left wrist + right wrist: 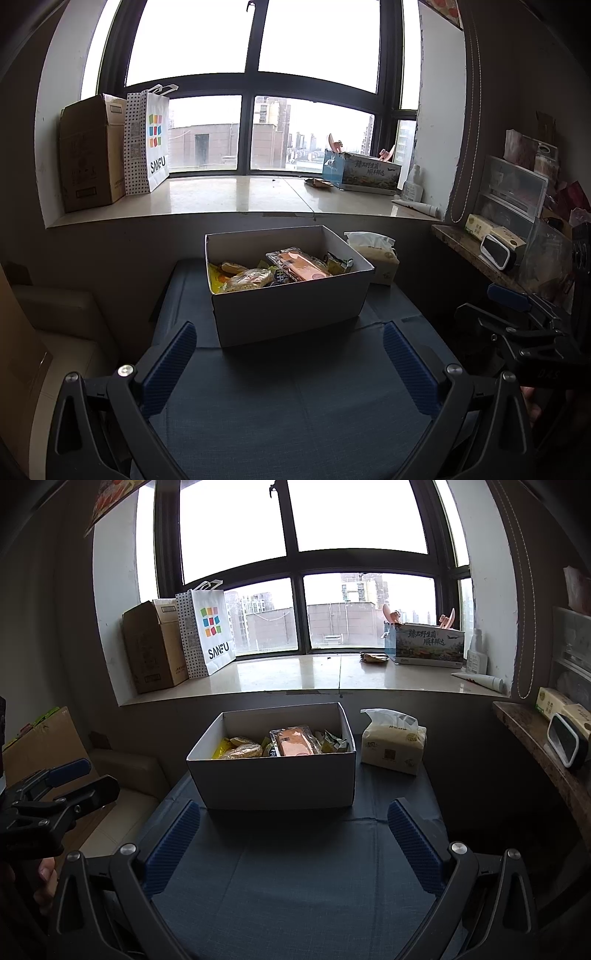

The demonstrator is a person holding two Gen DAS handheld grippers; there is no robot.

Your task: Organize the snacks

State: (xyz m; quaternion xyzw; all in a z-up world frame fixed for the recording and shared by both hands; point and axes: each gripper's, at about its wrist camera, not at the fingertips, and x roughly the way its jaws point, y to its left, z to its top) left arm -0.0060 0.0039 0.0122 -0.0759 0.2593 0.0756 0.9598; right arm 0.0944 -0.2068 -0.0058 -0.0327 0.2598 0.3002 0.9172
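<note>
Though hidden leftward, cardboard carton [44,738] rightward.

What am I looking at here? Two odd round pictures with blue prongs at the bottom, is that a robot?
No robot: a person holds a hand-held gripper in each hand, each with a wide-angle camera looking along its two blue fingers. One picture comes from the left hand-held gripper, the other from the right hand-held gripper. Both are open and hold nothing. Ahead, on a dark blue cloth, stands a white box of packaged snacks, with a tissue pack to its right.
</note>
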